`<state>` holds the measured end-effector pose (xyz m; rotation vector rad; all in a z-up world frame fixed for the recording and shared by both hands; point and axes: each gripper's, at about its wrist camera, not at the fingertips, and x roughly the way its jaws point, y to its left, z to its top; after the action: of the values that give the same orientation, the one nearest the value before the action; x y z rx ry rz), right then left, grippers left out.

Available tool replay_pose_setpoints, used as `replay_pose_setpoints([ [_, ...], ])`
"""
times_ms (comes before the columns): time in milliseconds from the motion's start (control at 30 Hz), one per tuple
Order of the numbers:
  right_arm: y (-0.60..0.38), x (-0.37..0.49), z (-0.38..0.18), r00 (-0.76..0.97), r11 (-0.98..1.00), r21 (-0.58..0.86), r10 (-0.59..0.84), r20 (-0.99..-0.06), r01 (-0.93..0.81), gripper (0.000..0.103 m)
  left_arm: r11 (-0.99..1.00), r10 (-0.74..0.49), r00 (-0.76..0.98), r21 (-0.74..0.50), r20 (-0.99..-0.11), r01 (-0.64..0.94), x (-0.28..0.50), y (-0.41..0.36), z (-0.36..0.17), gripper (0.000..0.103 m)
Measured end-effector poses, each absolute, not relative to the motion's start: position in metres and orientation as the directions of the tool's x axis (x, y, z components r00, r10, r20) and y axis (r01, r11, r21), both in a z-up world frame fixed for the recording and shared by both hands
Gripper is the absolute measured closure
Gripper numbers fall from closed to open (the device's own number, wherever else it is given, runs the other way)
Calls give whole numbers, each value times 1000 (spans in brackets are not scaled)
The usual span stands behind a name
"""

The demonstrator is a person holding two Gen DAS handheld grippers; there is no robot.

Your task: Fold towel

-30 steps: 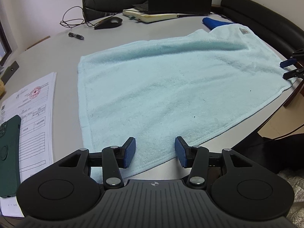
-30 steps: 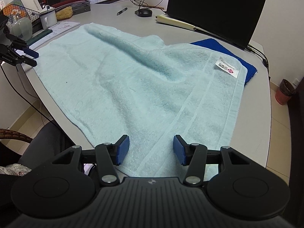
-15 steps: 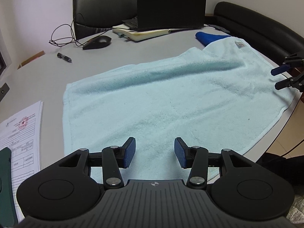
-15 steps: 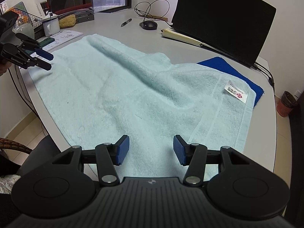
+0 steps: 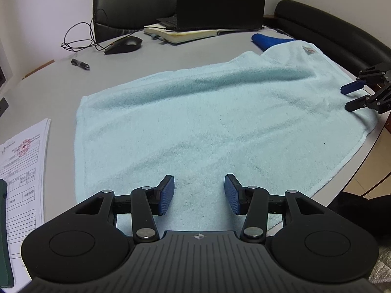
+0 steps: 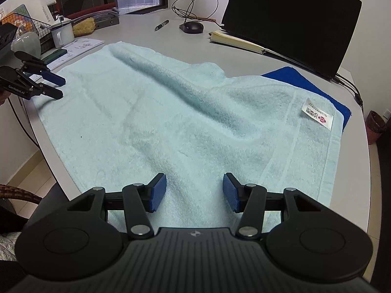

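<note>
Left wrist view shows my left tongs (image 5: 199, 193) and right tongs (image 6: 194, 193) both open and holding nothing, with the towel (image 5: 207, 127) lying flat on the desk (image 5: 48, 88) just ahead, still not folded.

The blue cloth (image 6: 315, 85) lies mostly hidden under the towel (image 6: 185, 122). Beside the towel, the papers' (image 5: 23, 161) print is too small to read.
</note>
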<state>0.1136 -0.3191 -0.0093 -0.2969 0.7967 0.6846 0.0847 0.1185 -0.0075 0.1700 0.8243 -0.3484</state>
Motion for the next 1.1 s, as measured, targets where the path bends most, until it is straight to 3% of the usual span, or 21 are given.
replay_pose_setpoints([
  [600, -313, 101, -5, 503, 728, -22, 451, -737, -685, 50, 942, -217, 638, 14, -739, 336, 74, 119, 0, 54],
  [1100, -245, 99, 5, 480, 664, 40, 580, -658, -746, 50, 909, -272, 634, 23, -724, 416, 108, 86, 1, 53],
])
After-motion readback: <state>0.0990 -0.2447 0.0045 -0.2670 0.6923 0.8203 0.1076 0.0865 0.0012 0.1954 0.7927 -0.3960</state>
